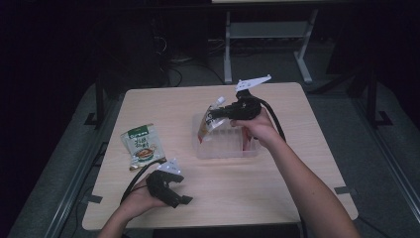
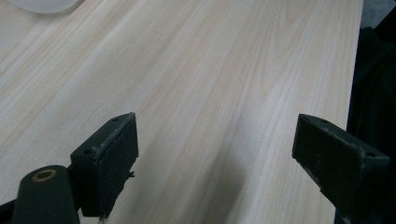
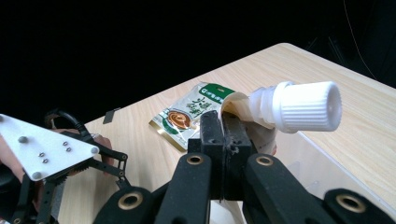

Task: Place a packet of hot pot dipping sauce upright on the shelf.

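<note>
My right gripper [image 1: 220, 113] hangs over a clear plastic bin [image 1: 250, 151] in the middle of the table, shut on a spouted pouch [image 1: 209, 123]. In the right gripper view the jaws [image 3: 223, 126] pinch the pouch just below its white screw cap [image 3: 306, 107]. A green sachet [image 1: 141, 145] lies flat on the table at the left, also seen beyond the jaws [image 3: 189, 114]. My left gripper [image 1: 179, 192] rests near the front edge below the sachet. It stands open [image 2: 229, 149] over bare wood with nothing between its pads.
The light wooden table [image 1: 277, 198] has bare room at the front right. A corner of the bin [image 2: 42, 3] peeks in at the top left of the left gripper view. Beyond the far edge stand dark floor and metal desk legs [image 1: 228, 54].
</note>
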Tool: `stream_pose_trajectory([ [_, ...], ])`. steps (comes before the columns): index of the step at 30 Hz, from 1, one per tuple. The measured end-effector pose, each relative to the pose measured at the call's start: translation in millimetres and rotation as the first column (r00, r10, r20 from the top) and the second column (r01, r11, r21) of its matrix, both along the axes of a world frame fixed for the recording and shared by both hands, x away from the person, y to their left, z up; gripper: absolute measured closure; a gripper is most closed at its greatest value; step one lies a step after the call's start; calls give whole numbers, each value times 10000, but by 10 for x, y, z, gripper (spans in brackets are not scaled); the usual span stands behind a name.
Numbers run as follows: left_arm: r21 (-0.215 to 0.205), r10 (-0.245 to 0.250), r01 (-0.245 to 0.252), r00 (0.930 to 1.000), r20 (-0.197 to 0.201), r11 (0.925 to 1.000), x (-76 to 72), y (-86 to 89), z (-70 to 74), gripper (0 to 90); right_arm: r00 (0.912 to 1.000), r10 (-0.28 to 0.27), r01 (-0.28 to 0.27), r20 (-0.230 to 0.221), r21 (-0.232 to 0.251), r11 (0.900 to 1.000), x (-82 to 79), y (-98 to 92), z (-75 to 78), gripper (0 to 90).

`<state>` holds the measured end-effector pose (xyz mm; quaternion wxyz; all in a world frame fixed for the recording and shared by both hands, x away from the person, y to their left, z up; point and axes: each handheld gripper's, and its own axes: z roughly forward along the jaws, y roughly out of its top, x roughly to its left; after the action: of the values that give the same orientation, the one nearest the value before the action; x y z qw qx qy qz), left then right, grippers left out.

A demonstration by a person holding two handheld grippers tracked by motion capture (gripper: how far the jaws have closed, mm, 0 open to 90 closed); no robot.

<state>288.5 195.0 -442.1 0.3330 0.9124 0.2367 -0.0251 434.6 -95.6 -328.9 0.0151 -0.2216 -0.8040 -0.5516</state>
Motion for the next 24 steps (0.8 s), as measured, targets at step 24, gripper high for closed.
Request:
stream_pose_trajectory([
  [24,-42,-9,9,10000,27,10000,-2,-7,-12,140,9995,-291,298,85,-988,9947,48,204,-135,894],
])
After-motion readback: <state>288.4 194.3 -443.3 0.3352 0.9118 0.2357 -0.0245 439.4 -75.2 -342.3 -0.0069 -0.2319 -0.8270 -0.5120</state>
